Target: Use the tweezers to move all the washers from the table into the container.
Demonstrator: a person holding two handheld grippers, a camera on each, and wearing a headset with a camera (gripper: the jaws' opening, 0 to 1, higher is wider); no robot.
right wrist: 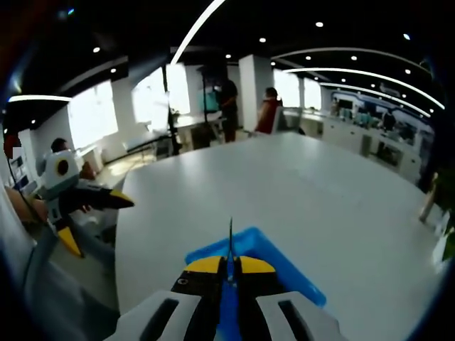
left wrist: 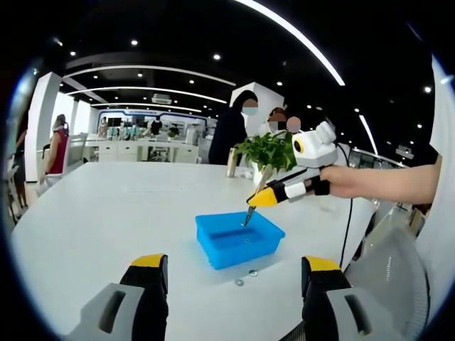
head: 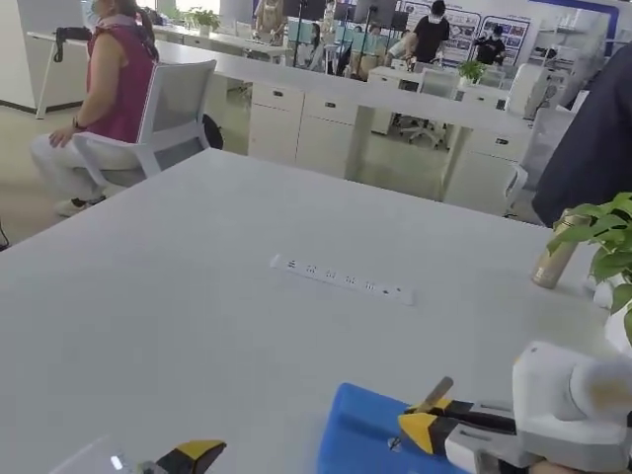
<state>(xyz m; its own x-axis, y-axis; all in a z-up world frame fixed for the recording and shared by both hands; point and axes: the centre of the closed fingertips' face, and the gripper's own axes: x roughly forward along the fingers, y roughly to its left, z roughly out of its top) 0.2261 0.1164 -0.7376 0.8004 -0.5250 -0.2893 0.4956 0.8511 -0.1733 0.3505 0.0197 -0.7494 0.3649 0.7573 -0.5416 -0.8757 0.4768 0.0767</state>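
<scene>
An open-plan office surrounds a broad white table (head: 197,296). In the head view a white power strip (head: 341,279) lies mid-surface and a leafy green potted plant (head: 602,232) stands at 3 o'clock. The blue rectangular plastic container (left wrist: 213,252) sits near the person's edge.

The right gripper (left wrist: 261,199) is clamped on the thin metal tweezers (left wrist: 248,214), whose tips point down over the container. The left gripper (left wrist: 235,263) hangs with its jaws wide apart, grasping nothing.

Two small metal washers (left wrist: 239,282) lie on the table at 6 o'clock from the container, just beside its front wall, so the task looks unfinished.

A pale speck on the container floor may be a delivered washer, but it is too small to tell. I cannot tell whether the tweezer tips carry a washer. The head view cuts off the container's near part.
</scene>
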